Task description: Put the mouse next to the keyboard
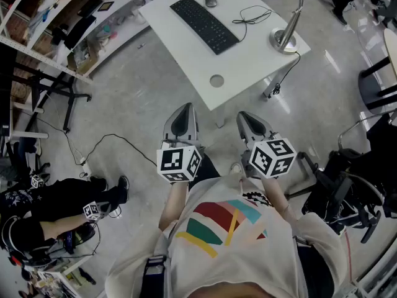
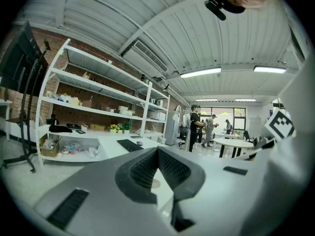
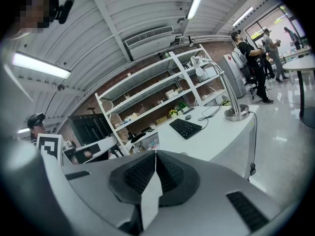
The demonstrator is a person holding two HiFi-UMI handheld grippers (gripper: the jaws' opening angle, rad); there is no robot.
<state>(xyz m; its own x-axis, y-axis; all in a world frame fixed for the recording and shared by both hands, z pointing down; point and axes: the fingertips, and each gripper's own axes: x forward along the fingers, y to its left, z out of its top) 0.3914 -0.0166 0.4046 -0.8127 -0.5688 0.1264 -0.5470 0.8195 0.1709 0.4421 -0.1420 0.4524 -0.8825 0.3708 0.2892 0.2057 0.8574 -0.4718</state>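
The table (image 1: pixel 248 61) stands well ahead of the person, one corner pointing toward them, with bare floor between. The approach is open. Shelving (image 1: pixel 68 30) runs along the table's far left side, and a chair (image 1: pixel 372 82) sits off to the right, so I judge the near corner the easiest place to step in.

The keyboard (image 1: pixel 204 23) lies diagonally across the table's far half. A lamp (image 1: pixel 286 37) stands at the right edge, its cord running down over that edge. A loose cable (image 1: pixel 251 15) loops between lamp and keyboard and could snag a low sweep from the right.

Neither hand-held gripper has reached the table. The left hand-held gripper (image 1: pixel 183 113) and the right hand-held gripper (image 1: pixel 251 120) are held close to the chest, each with its jaws pressed together on nothing.

The mouse (image 1: pixel 211 1) sits near the keyboard's far end, close to the table's back edge. Before going for it, the jaws need to spread. A reach over the keyboard rather than across the cable looks safest, pinching the mouse by its sides and lifting it, since dragging risks the edge.
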